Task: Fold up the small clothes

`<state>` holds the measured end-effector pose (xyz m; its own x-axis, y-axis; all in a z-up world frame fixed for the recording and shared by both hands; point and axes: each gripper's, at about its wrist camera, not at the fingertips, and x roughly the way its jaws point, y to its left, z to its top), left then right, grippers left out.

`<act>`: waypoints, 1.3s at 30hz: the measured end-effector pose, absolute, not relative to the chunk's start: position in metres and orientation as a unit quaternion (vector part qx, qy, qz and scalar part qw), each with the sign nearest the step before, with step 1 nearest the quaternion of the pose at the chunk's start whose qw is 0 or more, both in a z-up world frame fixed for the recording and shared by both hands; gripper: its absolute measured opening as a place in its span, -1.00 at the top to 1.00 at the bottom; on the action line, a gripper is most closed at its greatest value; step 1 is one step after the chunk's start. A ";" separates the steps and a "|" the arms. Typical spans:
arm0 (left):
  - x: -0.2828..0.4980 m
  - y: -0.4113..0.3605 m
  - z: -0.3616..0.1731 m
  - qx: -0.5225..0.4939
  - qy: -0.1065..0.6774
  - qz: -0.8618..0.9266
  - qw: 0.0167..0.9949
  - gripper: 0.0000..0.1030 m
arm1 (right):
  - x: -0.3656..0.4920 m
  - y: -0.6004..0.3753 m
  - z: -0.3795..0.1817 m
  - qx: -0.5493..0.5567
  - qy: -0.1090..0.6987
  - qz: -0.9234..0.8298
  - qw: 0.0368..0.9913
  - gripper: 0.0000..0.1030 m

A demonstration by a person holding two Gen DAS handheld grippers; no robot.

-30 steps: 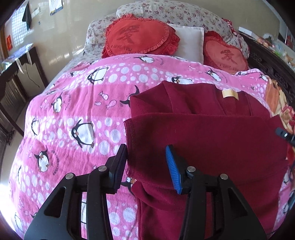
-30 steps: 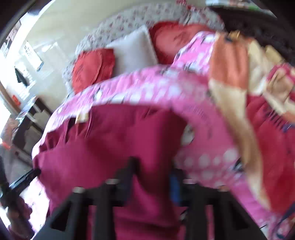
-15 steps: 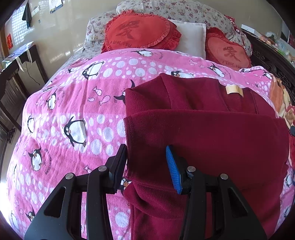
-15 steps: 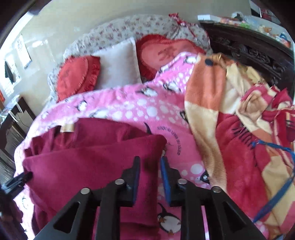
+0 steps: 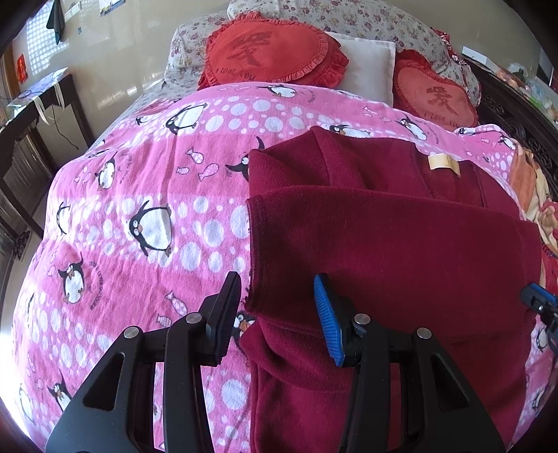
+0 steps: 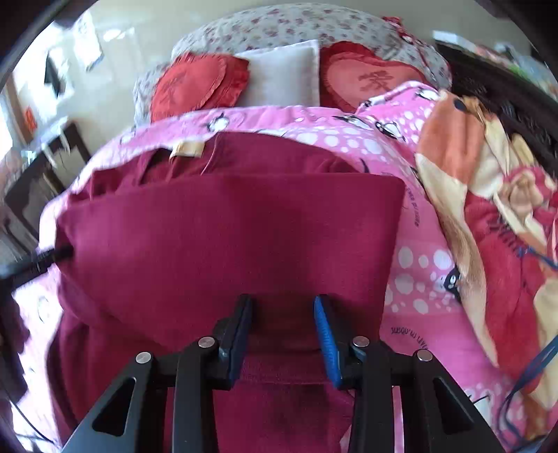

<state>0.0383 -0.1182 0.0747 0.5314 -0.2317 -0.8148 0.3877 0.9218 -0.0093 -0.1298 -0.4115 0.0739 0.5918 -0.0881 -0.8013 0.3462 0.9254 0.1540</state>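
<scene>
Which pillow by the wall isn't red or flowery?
The plain white pillow, the rectangular one lying between the two red heart cushions. Behind them sit the flowery pillows.

A folded garment (image 5: 401, 251) lies on the penguin blanket (image 5: 157, 209) spread over the bed, its label (image 5: 443, 163) toward the headboard end. Behind it, at the head of the bed, a plain pillow (image 5: 366, 66) sits between two heart cushions (image 5: 268, 52), all leaning on a floral bolster (image 5: 348, 21). Another blanket (image 6: 488, 226) lies heaped to the garment's right, and a side table (image 5: 31, 115) stands left of the bed.
</scene>
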 end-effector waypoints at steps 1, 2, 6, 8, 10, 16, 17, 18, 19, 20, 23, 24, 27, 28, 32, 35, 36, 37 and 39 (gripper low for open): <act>0.037 -0.117 0.075 0.087 0.450 -0.178 0.871 0.17 | -0.132 -0.411 0.076 0.147 0.434 -0.128 0.880 0.34; 0.034 -0.115 0.076 0.087 0.451 -0.178 0.870 0.17 | -0.135 -0.409 0.081 0.140 0.433 -0.134 0.880 0.32; 0.022 -0.108 0.079 0.083 0.451 -0.181 0.870 0.17 | -0.149 -0.407 0.087 0.127 0.428 -0.142 0.883 0.30; 0.015 -0.105 0.078 0.082 0.455 -0.184 0.868 0.17 | -0.151 -0.413 0.079 0.128 0.437 -0.156 0.877 0.25; 0.008 -0.102 0.077 0.084 0.457 -0.185 0.866 0.17 | -0.150 -0.422 0.063 0.139 0.457 -0.170 0.862 0.24; -0.015 -0.088 0.075 0.079 0.467 -0.190 0.860 0.17 | -0.168 -0.432 0.071 0.191 0.442 -0.171 0.860 0.23; -0.020 -0.084 0.074 0.075 0.469 -0.194 0.858 0.17 | -0.172 -0.430 0.075 0.188 0.440 -0.170 0.862 0.21; -0.025 -0.081 0.074 0.073 0.471 -0.198 0.856 0.17 | -0.176 -0.427 0.079 0.186 0.440 -0.167 0.863 0.20; -0.029 -0.079 0.074 0.073 0.473 -0.201 0.855 0.17 | -0.182 -0.424 0.081 0.186 0.439 -0.162 0.864 0.19; -0.034 -0.076 0.073 0.073 0.475 -0.203 0.853 0.17 | -0.186 -0.422 0.082 0.186 0.439 -0.160 0.864 0.14; -0.048 -0.068 0.069 0.071 0.481 -0.211 0.848 0.17 | -0.198 -0.418 0.076 0.195 0.443 -0.156 0.861 0.00; -0.052 -0.066 0.067 0.069 0.485 -0.213 0.845 0.17 | -0.200 -0.419 0.072 0.200 0.445 -0.158 0.859 -0.02; -0.061 -0.065 0.057 0.073 0.498 -0.219 0.836 0.17 | -0.203 -0.425 0.049 0.240 0.460 -0.154 0.841 -0.03; -0.064 -0.066 0.054 0.075 0.501 -0.221 0.833 0.17 | -0.203 -0.425 0.042 0.256 0.465 -0.145 0.835 -0.03; -0.074 -0.071 0.037 0.106 0.513 -0.221 0.823 0.17 | -0.206 -0.420 0.035 0.236 0.456 -0.142 0.846 0.32; -0.080 -0.068 0.033 0.110 0.508 -0.219 0.826 0.16 | -0.208 -0.419 0.040 0.198 0.468 -0.180 0.842 0.38; -0.082 -0.066 0.034 0.111 0.509 -0.219 0.825 0.16 | -0.211 -0.418 0.044 0.201 0.468 -0.179 0.842 0.38; -0.084 -0.064 0.035 0.110 0.512 -0.220 0.823 0.16 | -0.216 -0.417 0.051 0.210 0.465 -0.172 0.843 0.38; -0.088 -0.057 0.038 0.107 0.512 -0.224 0.822 0.16 | -0.229 -0.405 0.067 0.232 0.452 -0.125 0.852 0.38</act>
<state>-0.0878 -0.0570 0.0382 0.3758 -0.2587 -0.8898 0.4774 0.8771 -0.0534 -0.2290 -0.4046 0.0666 0.5593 -0.0039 -0.8290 0.4238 0.8608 0.2819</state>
